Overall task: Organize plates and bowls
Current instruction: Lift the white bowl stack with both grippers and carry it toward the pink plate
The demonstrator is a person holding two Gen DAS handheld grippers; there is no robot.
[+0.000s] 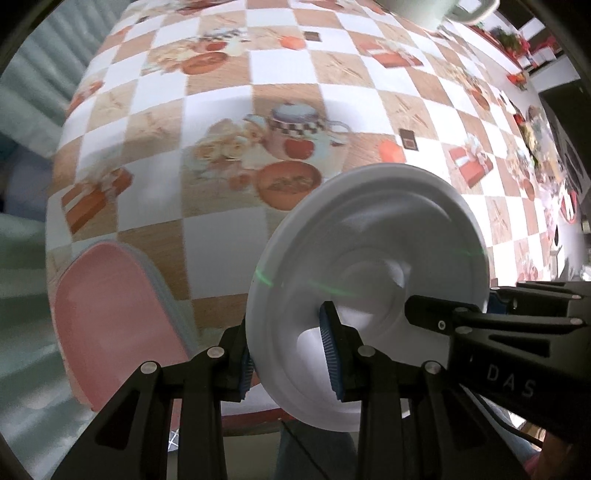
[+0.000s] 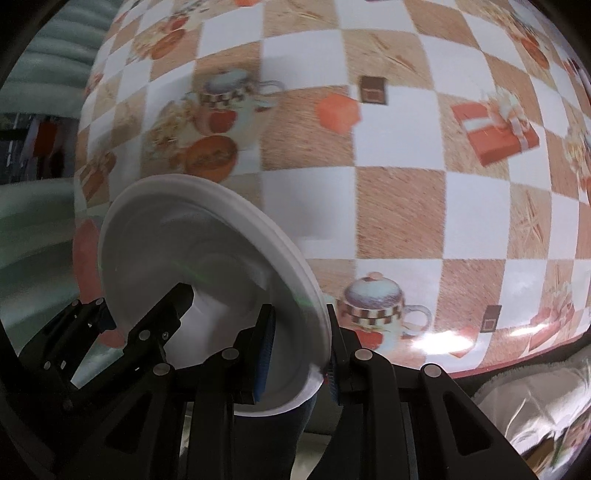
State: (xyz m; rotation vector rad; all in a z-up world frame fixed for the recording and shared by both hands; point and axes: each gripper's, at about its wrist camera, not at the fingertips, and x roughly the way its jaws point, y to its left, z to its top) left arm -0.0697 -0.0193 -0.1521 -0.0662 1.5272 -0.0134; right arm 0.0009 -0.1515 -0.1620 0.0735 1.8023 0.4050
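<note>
A white plate (image 1: 369, 266) is held tilted above the near edge of the checked table. My left gripper (image 1: 291, 354) is shut on its lower left rim. My right gripper (image 2: 299, 350) is shut on the opposite rim of the same plate (image 2: 207, 266); its fingers also show in the left wrist view (image 1: 461, 314). A stack of plates with a pink one on top (image 1: 114, 317) lies on the table's near left corner, left of the white plate, and shows as a pink patch in the right wrist view (image 2: 86, 251).
The table (image 1: 229, 74) has an orange-and-white checked cloth. A pale green bowl or cup (image 1: 428, 11) stands at the far edge. Small red items (image 1: 517, 44) lie at the far right. A silvery cushion (image 2: 535, 406) sits below the table's near edge.
</note>
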